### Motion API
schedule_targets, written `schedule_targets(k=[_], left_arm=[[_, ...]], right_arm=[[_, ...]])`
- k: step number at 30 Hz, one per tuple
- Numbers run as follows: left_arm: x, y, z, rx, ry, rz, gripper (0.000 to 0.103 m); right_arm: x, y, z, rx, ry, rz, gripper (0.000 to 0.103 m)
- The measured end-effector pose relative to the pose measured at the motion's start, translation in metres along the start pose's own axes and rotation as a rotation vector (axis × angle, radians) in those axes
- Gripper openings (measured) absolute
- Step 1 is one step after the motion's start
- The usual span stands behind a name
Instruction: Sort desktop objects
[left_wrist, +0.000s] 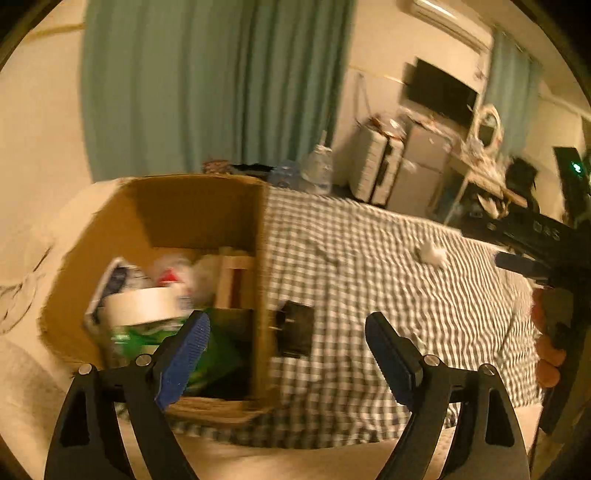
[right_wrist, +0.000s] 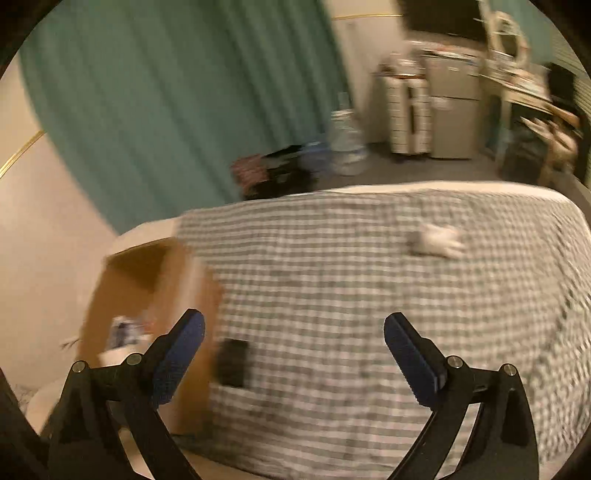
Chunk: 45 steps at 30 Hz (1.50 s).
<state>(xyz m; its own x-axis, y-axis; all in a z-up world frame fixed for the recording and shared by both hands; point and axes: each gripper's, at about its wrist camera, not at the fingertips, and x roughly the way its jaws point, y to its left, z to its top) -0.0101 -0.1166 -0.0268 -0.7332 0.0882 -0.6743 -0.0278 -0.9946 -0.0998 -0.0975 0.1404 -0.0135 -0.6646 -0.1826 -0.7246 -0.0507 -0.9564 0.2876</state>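
An open cardboard box (left_wrist: 199, 206) stands at the left edge of a grey checked cloth (left_wrist: 369, 295). It holds a roll of white tape (left_wrist: 142, 304), a green packet (left_wrist: 218, 354), a wooden piece (left_wrist: 236, 277) and other items. A black plug adapter (left_wrist: 295, 328) lies on the cloth just right of the box; it also shows in the right wrist view (right_wrist: 232, 362). A white crumpled tissue (left_wrist: 432, 254) lies farther right, seen too in the right wrist view (right_wrist: 436, 240). My left gripper (left_wrist: 288, 343) is open and empty above the adapter. My right gripper (right_wrist: 293, 347) is open and empty; it shows in the left wrist view (left_wrist: 524, 266).
The box (right_wrist: 155, 295) sits at the cloth's left edge (right_wrist: 332, 295). Beyond the far edge are a green curtain (right_wrist: 166, 92), water bottles (right_wrist: 345, 147), drawers and a small fridge (right_wrist: 450, 110). A cluttered desk (left_wrist: 480, 173) stands at the right.
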Motion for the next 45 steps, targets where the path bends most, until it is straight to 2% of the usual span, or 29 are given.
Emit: schedule_targets(k=[3,5,6,7,10,12,13,15,16,19,21,22,23,25,26,28,30,32,33,35,37,38,39,41,45], left_arm=[[0.032,-0.035,-0.004,0.02,0.066,-0.011,0.096],[0.068,-0.053,-0.008,0.031,0.149,0.003,0.097],[0.088,-0.063,-0.012,0.072,0.174,0.054,0.102],[0.102,-0.07,-0.016,0.133,0.155,0.159,0.103],[0.135,-0.089,-0.023,0.301,0.127,0.341,0.103],[0.149,-0.092,-0.021,0.328,0.116,0.392,0.103],[0.156,-0.094,-0.017,0.335,0.114,0.41,0.103],[0.166,-0.101,-0.013,0.334,0.164,0.321,0.103],[0.17,-0.106,-0.014,0.334,0.17,0.304,0.103],[0.182,-0.117,-0.019,0.394,0.161,0.346,0.103],[0.196,-0.101,-0.016,0.344,0.208,0.394,0.103],[0.203,-0.086,-0.013,0.282,0.245,0.411,0.103],[0.208,-0.076,-0.012,0.246,0.27,0.409,0.103],[0.215,-0.07,-0.011,0.275,0.258,0.459,0.103],[0.218,-0.07,-0.011,0.295,0.256,0.454,0.103],[0.23,-0.065,-0.011,0.312,0.303,0.388,0.103],[0.239,-0.064,-0.014,0.349,0.304,0.427,0.103],[0.241,-0.061,-0.013,0.342,0.293,0.391,0.103],[0.241,-0.058,-0.012,0.332,0.289,0.37,0.1],[0.24,-0.055,-0.013,0.304,0.292,0.299,0.085],[0.24,-0.043,-0.016,0.182,0.303,0.2,0.073],[0.237,-0.036,-0.016,0.137,0.286,0.187,0.068],[0.236,-0.031,-0.017,0.117,0.268,0.192,0.055],[0.237,-0.024,-0.019,0.073,0.245,0.178,0.055],[0.233,-0.024,-0.024,0.076,0.207,0.177,0.055]], right_arm=[[0.001,-0.053,-0.014,0.075,0.01,-0.025,0.098],[0.009,-0.076,-0.02,0.105,0.013,-0.058,0.098],[0.019,-0.088,-0.023,0.128,0.021,-0.086,0.098],[0.025,-0.099,-0.025,0.148,0.032,-0.097,0.098],[0.04,-0.131,-0.029,0.22,0.063,-0.081,0.098],[0.051,-0.141,-0.03,0.25,0.074,-0.065,0.098],[0.055,-0.143,-0.028,0.251,0.077,-0.065,0.098],[0.065,-0.139,-0.025,0.227,0.086,-0.08,0.098],[0.066,-0.136,-0.025,0.208,0.089,-0.087,0.098],[0.071,-0.126,-0.025,0.157,0.097,-0.103,0.098],[0.073,-0.123,-0.025,0.142,0.099,-0.102,0.098],[0.072,-0.122,-0.025,0.139,0.099,-0.102,0.098],[0.072,-0.121,-0.025,0.136,0.099,-0.106,0.098],[0.07,-0.121,-0.027,0.135,0.101,-0.112,0.098],[0.071,-0.122,-0.027,0.136,0.101,-0.113,0.098],[0.07,-0.124,-0.027,0.141,0.1,-0.113,0.098],[0.068,-0.125,-0.025,0.151,0.094,-0.111,0.098],[0.071,-0.129,-0.019,0.158,0.095,-0.103,0.098],[0.076,-0.13,-0.014,0.149,0.095,-0.104,0.098],[0.084,-0.131,-0.004,0.12,0.086,-0.138,0.098],[0.097,-0.133,0.012,0.089,0.082,-0.155,0.098],[0.103,-0.135,0.019,0.084,0.075,-0.154,0.098],[0.111,-0.136,0.029,0.073,0.059,-0.139,0.098],[0.132,-0.139,0.043,0.062,0.059,-0.134,0.098],[0.174,-0.149,0.063,0.1,0.08,-0.133,0.098]])
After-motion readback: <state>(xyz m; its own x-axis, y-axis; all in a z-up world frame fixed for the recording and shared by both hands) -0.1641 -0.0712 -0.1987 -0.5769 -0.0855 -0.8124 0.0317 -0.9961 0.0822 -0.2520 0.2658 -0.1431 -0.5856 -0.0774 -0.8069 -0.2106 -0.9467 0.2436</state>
